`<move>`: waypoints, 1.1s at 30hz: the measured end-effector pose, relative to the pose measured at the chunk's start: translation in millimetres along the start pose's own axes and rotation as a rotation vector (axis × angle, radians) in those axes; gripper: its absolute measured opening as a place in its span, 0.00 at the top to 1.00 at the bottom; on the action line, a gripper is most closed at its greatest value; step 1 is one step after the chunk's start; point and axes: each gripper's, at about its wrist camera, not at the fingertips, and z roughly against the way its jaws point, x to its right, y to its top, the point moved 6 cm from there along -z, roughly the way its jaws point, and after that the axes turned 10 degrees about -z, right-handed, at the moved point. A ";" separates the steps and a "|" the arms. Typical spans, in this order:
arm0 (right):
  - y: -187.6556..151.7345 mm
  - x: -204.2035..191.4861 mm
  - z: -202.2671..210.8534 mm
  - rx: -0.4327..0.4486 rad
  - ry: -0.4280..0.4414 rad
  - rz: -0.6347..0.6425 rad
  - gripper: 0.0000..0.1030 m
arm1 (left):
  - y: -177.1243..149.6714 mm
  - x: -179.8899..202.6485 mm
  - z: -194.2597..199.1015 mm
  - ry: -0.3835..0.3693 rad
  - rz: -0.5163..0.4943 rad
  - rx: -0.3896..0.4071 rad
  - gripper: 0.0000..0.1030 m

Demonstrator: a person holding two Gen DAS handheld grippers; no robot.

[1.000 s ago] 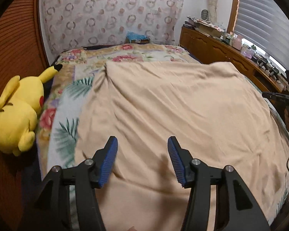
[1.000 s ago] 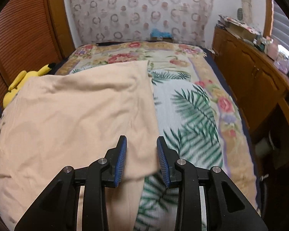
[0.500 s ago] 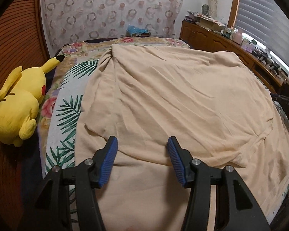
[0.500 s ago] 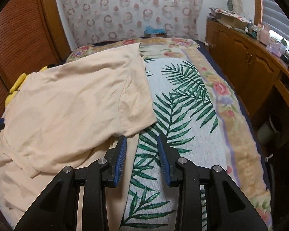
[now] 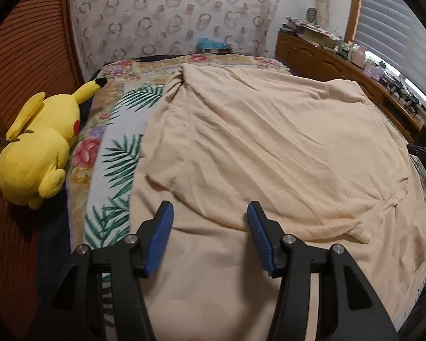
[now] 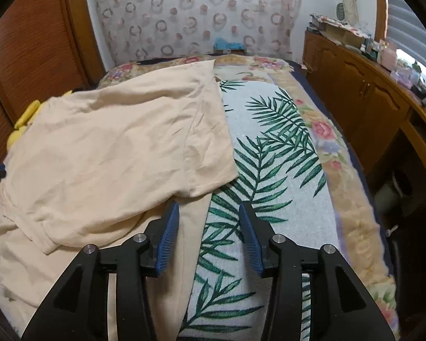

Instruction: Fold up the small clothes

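Shirt [image 5: 269,147] lies folded beneath both downward-angled grippers, right gripper [image 6: 208,213] opening.

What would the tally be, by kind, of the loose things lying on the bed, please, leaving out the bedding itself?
Garments: 1, the beige shirt, folded over on itself.
Soft toys: 1, the yellow plush toy at the bed's edge.
Boxes: 1, a blue box at the far end.
Total: 3
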 end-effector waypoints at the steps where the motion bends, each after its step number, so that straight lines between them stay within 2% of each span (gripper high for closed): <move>1: -1.0 -1.3 1.2 0.002 0.009 -0.003 0.55 | -0.6 -1.8 1.7 0.008 0.005 -0.001 0.49; 9: 0.3 -33.2 -1.7 -0.027 0.124 0.008 0.47 | 0.1 -6.0 5.8 0.012 0.023 0.001 0.49; 17: -3.2 -44.3 -17.1 -0.040 0.045 0.064 0.47 | 0.9 -13.2 -1.7 0.013 0.067 -0.019 0.49; 24: -8.3 -45.8 -18.3 -0.029 0.018 0.095 0.46 | 14.3 -16.0 -14.8 -0.036 0.096 -0.037 0.51; 30: -8.9 -50.4 -21.0 -0.028 0.001 0.108 0.46 | 23.3 -23.1 -25.0 -0.041 0.123 -0.060 0.51; 32: -9.1 -50.6 -21.1 -0.028 0.003 0.107 0.46 | 24.9 -20.2 -25.5 -0.042 0.105 -0.053 0.63; 33: -9.1 -50.7 -21.0 -0.028 0.003 0.107 0.46 | 25.2 -17.6 -25.6 -0.049 0.096 -0.051 0.72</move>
